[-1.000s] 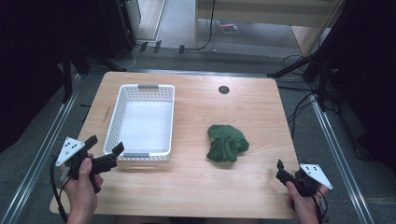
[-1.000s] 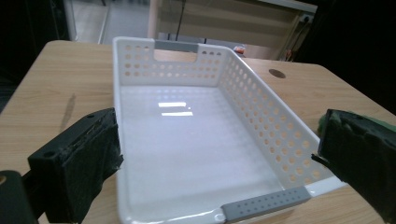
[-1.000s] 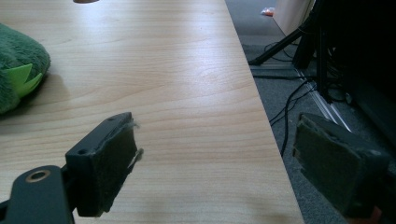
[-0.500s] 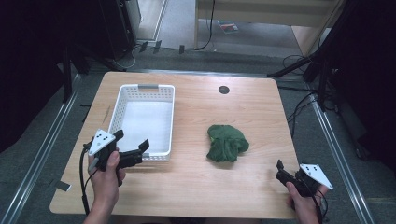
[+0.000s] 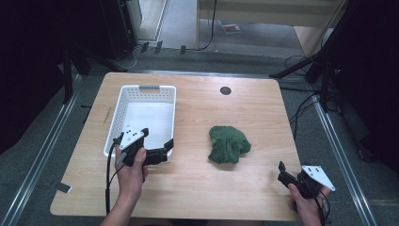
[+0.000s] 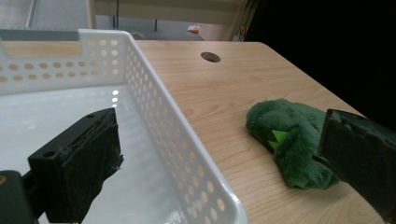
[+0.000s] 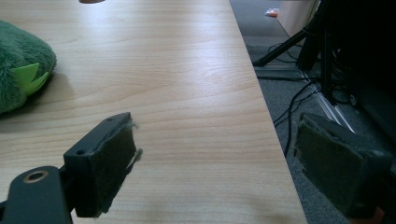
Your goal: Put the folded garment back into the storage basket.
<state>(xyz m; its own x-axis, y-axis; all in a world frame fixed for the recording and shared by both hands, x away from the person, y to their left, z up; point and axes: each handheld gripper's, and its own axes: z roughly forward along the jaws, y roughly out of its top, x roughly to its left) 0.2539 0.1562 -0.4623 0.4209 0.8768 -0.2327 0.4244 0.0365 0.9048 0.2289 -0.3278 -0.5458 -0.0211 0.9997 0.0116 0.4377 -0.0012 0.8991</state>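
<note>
High view: the left hand-held gripper (image 5: pixel 155 145) hangs over the near right corner of the white perforated basket (image 5: pixel 123 104), which stands on the left half of the wooden desk (image 5: pixel 197 117). Its 2 jaws are spread wide with nothing between them. Left gripper view puts 1 jaw above the basket's bare white floor and the other out past the basket's long wall, toward the green plush toy (image 6: pixel 292 135). That toy lies on the desk right of the middle, well apart from the basket, a pale green pointed bit showing on its side. The right hand-held gripper (image 5: pixel 284 173) sits low near the desk's near right corner, held in the person's right hand (image 5: pixel 307 207). Right gripper view shows its 2 padded jaws wide apart and bare, 1 above the wood, the other beyond the desk's edge over the grey floor (image 7: pixel 280 88) and cables. A small dark round hole (image 5: pixel 225 90) marks the desk's far side.
</note>
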